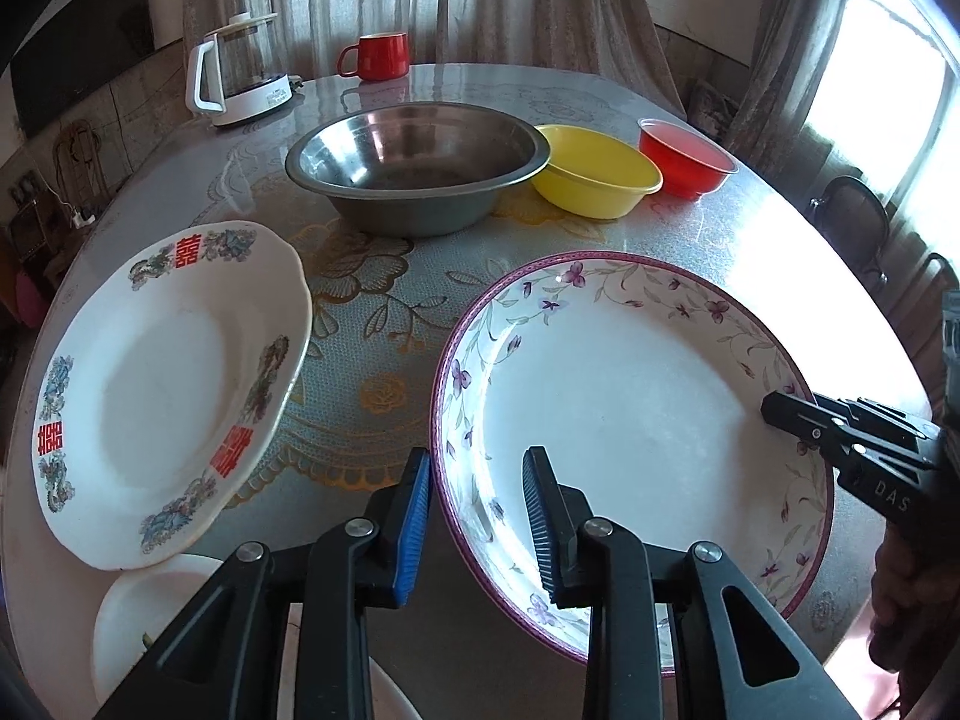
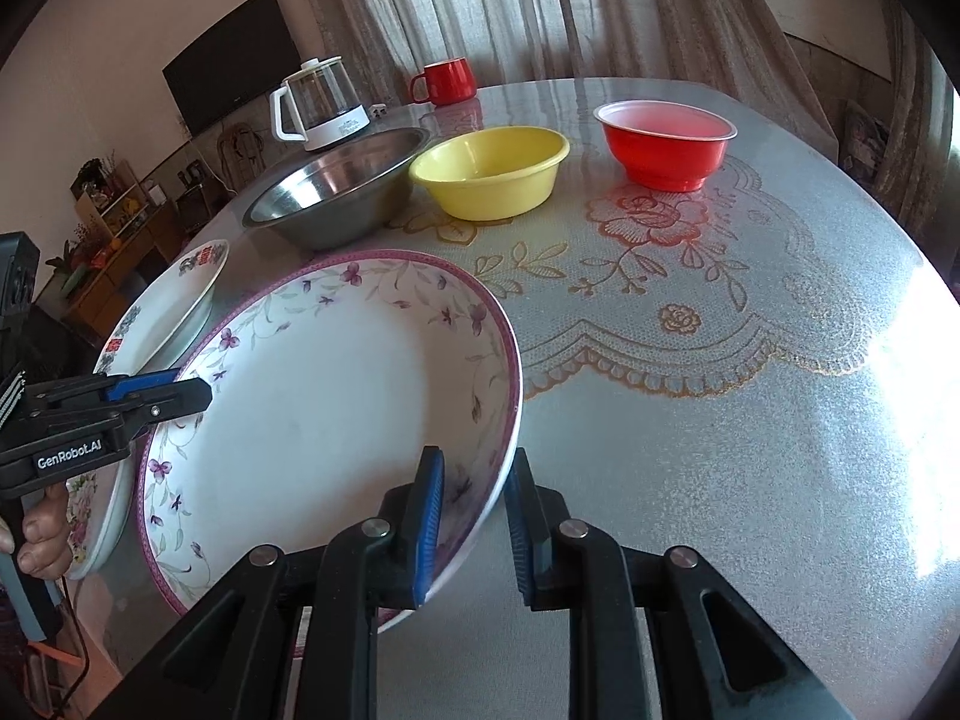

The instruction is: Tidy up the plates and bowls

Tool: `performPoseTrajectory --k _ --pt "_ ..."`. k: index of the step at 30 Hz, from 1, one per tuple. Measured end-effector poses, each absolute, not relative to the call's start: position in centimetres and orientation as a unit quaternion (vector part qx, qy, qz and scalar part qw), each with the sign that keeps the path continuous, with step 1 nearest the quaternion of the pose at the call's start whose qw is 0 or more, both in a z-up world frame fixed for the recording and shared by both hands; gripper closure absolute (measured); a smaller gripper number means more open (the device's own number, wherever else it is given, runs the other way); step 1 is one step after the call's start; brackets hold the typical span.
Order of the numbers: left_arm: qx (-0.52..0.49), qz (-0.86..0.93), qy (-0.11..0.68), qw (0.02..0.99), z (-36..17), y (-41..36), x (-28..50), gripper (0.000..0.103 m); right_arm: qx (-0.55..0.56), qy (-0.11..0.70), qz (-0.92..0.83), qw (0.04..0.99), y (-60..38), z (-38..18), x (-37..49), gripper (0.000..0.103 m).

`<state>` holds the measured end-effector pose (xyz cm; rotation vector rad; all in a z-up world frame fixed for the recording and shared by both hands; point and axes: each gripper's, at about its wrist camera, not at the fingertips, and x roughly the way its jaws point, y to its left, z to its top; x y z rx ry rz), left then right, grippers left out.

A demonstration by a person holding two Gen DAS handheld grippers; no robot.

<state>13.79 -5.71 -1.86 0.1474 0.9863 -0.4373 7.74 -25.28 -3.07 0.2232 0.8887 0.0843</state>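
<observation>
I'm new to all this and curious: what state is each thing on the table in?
Left tool: shut on floral plate's rim.
Right tool: shut on its opposite rim.
Red-character plate: tilted.
Steel bowl: upright, empty.
Yellow bowl: upright, empty.
Glass kettle: lid on.
Red mug: upright.

The right part of the table [image 2: 750, 450] lies bare, with room to pass. At the far side the steel bowl [image 2: 336, 192], yellow bowl [image 2: 489, 171] and red bowl [image 2: 666, 144] block it.
</observation>
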Motion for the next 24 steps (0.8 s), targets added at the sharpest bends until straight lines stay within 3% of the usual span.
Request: performPoseTrajectory --k 13,24 --pt "0.051 -0.153 0.478 0.863 -2.0 -5.0 17.0 0.073 0.108 0.434 0.056 0.892 -24.4 -3.1 9.8 0.087" --pt "0.047 -0.182 0.476 0.859 -2.0 -4.2 12.4 0.072 0.13 0.442 0.096 0.882 -25.4 -2.7 7.1 0.087"
